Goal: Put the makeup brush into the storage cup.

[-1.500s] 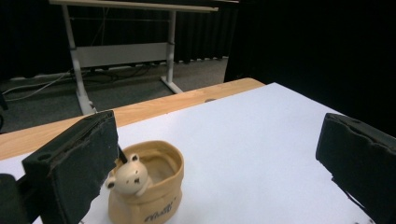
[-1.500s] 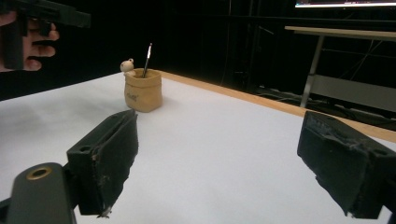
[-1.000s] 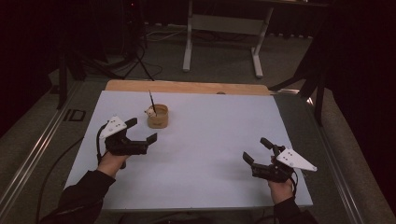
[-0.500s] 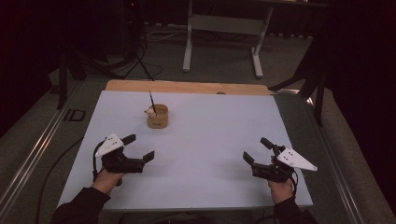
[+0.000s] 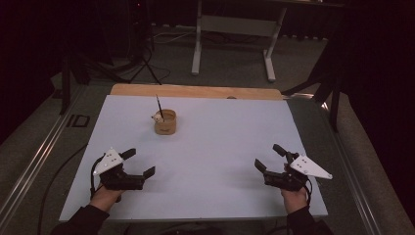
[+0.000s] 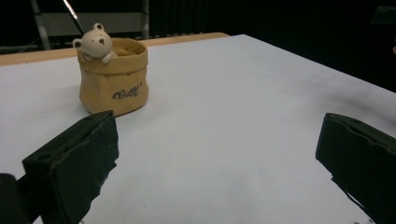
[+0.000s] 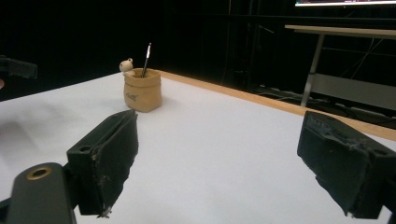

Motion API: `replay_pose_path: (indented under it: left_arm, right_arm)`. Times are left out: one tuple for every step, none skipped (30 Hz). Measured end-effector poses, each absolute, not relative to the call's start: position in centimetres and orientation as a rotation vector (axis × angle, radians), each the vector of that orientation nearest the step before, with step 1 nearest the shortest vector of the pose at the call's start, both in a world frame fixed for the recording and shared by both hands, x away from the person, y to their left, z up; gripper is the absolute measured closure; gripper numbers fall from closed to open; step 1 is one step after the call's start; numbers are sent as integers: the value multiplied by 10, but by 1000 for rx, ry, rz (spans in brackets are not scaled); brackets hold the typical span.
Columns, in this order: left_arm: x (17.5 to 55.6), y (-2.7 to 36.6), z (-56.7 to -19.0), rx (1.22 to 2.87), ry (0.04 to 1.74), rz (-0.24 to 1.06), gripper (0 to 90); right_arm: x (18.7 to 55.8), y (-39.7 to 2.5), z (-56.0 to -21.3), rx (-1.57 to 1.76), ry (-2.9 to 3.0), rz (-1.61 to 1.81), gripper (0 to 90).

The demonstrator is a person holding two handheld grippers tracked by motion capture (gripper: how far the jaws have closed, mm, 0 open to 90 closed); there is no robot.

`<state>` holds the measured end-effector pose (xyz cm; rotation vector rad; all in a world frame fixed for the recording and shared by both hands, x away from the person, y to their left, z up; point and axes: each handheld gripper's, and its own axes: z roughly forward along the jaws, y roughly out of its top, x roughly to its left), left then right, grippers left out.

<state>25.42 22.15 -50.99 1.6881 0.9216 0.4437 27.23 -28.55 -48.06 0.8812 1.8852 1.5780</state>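
Tan and sack-shaped, the little bear pen holder (image 5: 165, 122) stands upright toward the far left of the pale table (image 5: 220, 161), with a thin dark pen (image 5: 158, 105) already standing in it. By the look of it the work is at its end or near it. The left tongs (image 5: 138, 163) and right tongs (image 5: 266, 157) are both spread wide, holding nothing, low over the near edge and well apart from the holder. Cursive lettering on its front seems to read "Baby", though not sharply.
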Motion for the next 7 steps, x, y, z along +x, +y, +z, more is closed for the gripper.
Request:
replay_pose_path:
  left_arm:
    - [254,222,-510,1685,925,446,4]
    - [254,223,-511,1684,924,444,4]
    - [254,223,-511,1685,925,448,4]
    - [254,223,-511,1682,924,443,4]
    - [254,223,-512,1672,928,437,4]
    - [254,223,-512,1673,929,438,4]
    - [254,223,-512,1673,929,438,4]
  right_arm:
    - [272,-286,-481,881,1884,1579,124]
    - [272,-286,-481,880,1885,1579,124]
    - [272,-286,-480,880,1883,1579,124]
    - [272,-286,-480,880,1881,1581,124]
    - [272,-286,-480,880,1881,1579,124]
    - [272,-286,-480,880,1881,1578,124]
    - [272,-286,-480,880,1881,1578,124]
